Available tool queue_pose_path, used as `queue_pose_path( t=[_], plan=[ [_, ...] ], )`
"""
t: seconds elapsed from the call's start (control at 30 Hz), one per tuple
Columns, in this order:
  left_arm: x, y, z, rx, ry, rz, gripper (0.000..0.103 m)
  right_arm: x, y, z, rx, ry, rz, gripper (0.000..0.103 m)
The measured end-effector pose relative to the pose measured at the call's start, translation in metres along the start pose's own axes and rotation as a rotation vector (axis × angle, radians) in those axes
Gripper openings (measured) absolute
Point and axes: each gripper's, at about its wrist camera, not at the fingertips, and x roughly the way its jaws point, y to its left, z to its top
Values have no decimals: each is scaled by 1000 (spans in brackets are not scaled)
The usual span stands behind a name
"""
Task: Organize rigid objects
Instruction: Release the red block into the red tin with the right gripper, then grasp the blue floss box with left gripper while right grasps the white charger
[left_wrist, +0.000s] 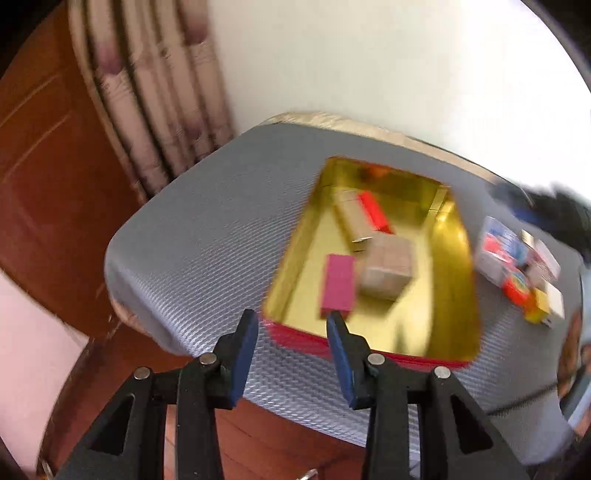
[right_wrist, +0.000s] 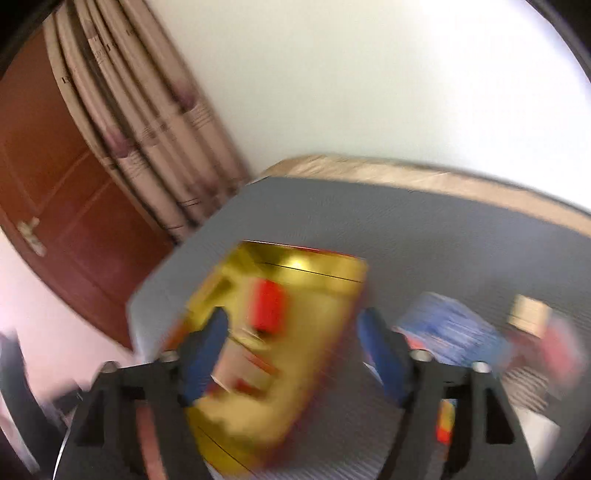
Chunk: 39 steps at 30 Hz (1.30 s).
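Glossy gold rectangular tin (left_wrist: 448, 258), ribbed grey mat (left_wrist: 207, 236)

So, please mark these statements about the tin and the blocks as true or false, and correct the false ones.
1. The gold-lined rectangular tin with red outer walls holds a pink rectangular block. True.
2. The left claw is shut on the pink block. False: it is open and holds nothing.
3. A red rectangular block lies inside the tin. True.
4. The tin stands on bare wooden boards. False: it stands on a grey textured mat.
5. The pile of small colourful boxes lies outside the tin. True.
6. The right claw grips a blue box. False: it is open and empty.
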Motion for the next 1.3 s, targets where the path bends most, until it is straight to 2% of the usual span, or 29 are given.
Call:
queue_pose_path(
  t=[0.1, 0.13, 0.17, 0.2, 0.3, 0.33, 0.43, 0.53, 0.57, 0.63, 0.7, 0.87, 0.97, 1.07, 1.17, 1.2, 1.3],
  plan=[
    [-15, -23, 5, 82, -8, -152, 39, -45, -46, -42, -34, -12, -195, 82],
    [-19, -29, 8, 102, -7, -206, 43, -60, -68, -61, -61, 9, -294, 83],
    [-23, -40, 13, 136, 1, -290, 46, -68, -87, -74, -71, 36, -367, 83],
    [-27, -53, 19, 176, 12, -369, 52, -72, -102, -81, -68, 55, -405, 83],
    [-34, -92, 39, 268, -2, -475, 57, -101, -150, -110, 0, 70, -477, 83],
    [-33, -104, 45, 294, 0, -497, 62, -111, -164, -118, 35, 63, -486, 83],
    [-16, -144, 68, 344, 41, -543, 62, -127, -183, -133, 94, 38, -469, 83],
    [9, -179, 85, 420, 64, -514, 63, -128, -186, -140, 109, 21, -441, 83],
    [22, -191, 89, 459, 94, -524, 63, -129, -186, -140, 108, 16, -430, 83],
    [40, -208, 94, 500, 134, -480, 63, -129, -180, -138, 102, -3, -406, 86],
    [56, -222, 95, 546, 172, -487, 63, -125, -176, -135, 105, -5, -389, 87],
    [87, -237, 97, 602, 209, -432, 63, -127, -179, -133, 140, -17, -345, 87],
    [105, -238, 101, 594, 268, -450, 63, -130, -183, -134, 166, -21, -321, 87],
    [116, -239, 103, 604, 277, -432, 63, -130, -183, -134, 166, -20, -309, 88],
    [125, -237, 105, 600, 310, -460, 63, -126, -181, -133, 159, -5, -304, 88],
    [128, -238, 105, 606, 317, -458, 63, -125, -181, -133, 165, 2, -328, 88],
    [139, -245, 103, 641, 346, -434, 64, -123, -181, -133, 168, 6, -323, 88]
  ],
)
